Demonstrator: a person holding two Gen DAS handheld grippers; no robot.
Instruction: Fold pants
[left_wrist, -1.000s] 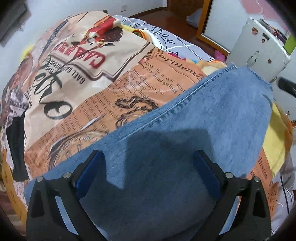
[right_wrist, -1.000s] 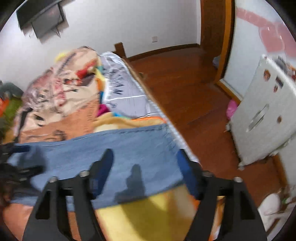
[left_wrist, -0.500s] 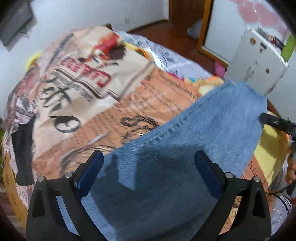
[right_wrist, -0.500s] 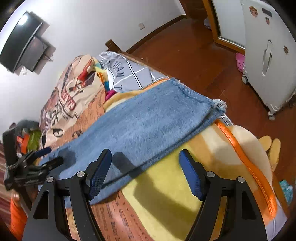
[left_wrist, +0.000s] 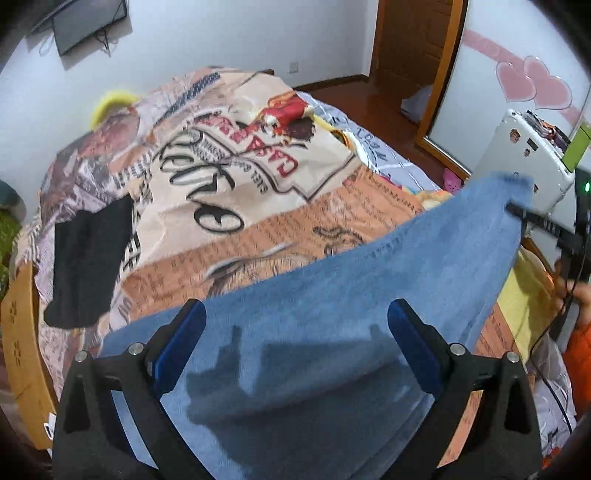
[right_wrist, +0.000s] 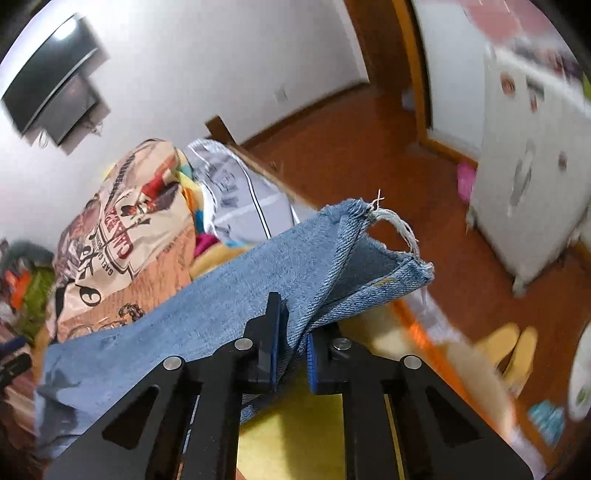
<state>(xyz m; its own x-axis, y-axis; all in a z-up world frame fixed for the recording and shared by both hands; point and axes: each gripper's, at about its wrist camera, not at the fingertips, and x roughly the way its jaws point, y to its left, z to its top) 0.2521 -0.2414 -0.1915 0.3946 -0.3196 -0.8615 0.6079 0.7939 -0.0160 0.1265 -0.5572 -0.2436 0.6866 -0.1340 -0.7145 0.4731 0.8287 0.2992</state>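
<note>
The right gripper (right_wrist: 291, 343) is clamped on the frayed hem end of the pants (right_wrist: 207, 295), lifted above the bed (left_wrist: 258, 206). The left gripper (left_wrist: 295, 339) stands wide open over the denim, holding nothing. The fold is judged just begun; next, carry the hem toward the waist end.

You have one pair of blue jeans (right_wrist: 236, 295) on one bed (left_wrist: 22, 325), and two tools (left_wrist: 295, 343) (right_wrist: 291, 339). There is also one black garment (left_wrist: 88, 258) at the left, one wall screen (right_wrist: 48, 85), one white cabinet (right_wrist: 532, 206) and two yellow slippers (right_wrist: 513, 350).
</note>
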